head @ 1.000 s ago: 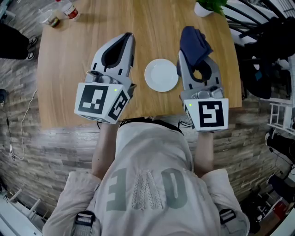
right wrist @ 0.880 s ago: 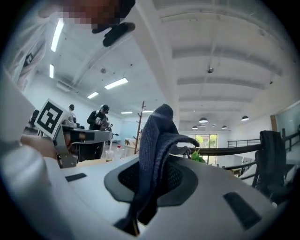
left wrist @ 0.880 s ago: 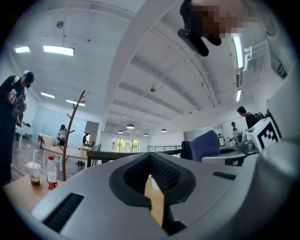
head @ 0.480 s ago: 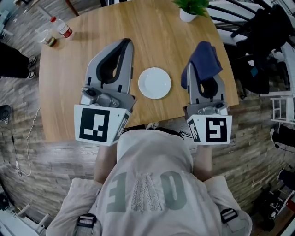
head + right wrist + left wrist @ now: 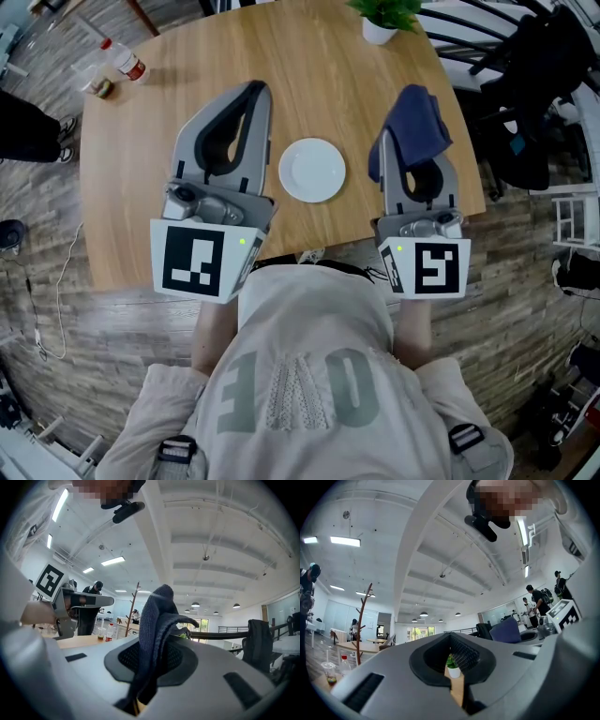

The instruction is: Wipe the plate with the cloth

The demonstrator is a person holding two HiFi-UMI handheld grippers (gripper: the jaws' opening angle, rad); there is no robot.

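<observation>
A small white plate (image 5: 312, 170) lies empty on the round wooden table (image 5: 319, 84), between my two grippers. My left gripper (image 5: 257, 89) hovers just left of the plate, jaws shut with nothing between them. In the left gripper view only a thin slit shows between its fingers (image 5: 436, 677). My right gripper (image 5: 401, 131) hovers to the right of the plate, shut on a dark blue cloth (image 5: 417, 122). The cloth (image 5: 157, 625) stands up out of the jaws and droops over the tips, hiding them. Both grippers are held above the table, clear of the plate.
A potted plant (image 5: 382, 21) stands at the table's far edge. A bottle (image 5: 123, 58) and a cup (image 5: 97, 83) sit at the far left corner. Black chairs and bags (image 5: 539, 84) crowd the floor to the right. A person's dark clothing (image 5: 23, 112) shows at the left.
Both grippers rose and drew apart. The right one carried the cloth rightwards, away from the plate, and the left one rolled slightly. Over the last half second little moved.
</observation>
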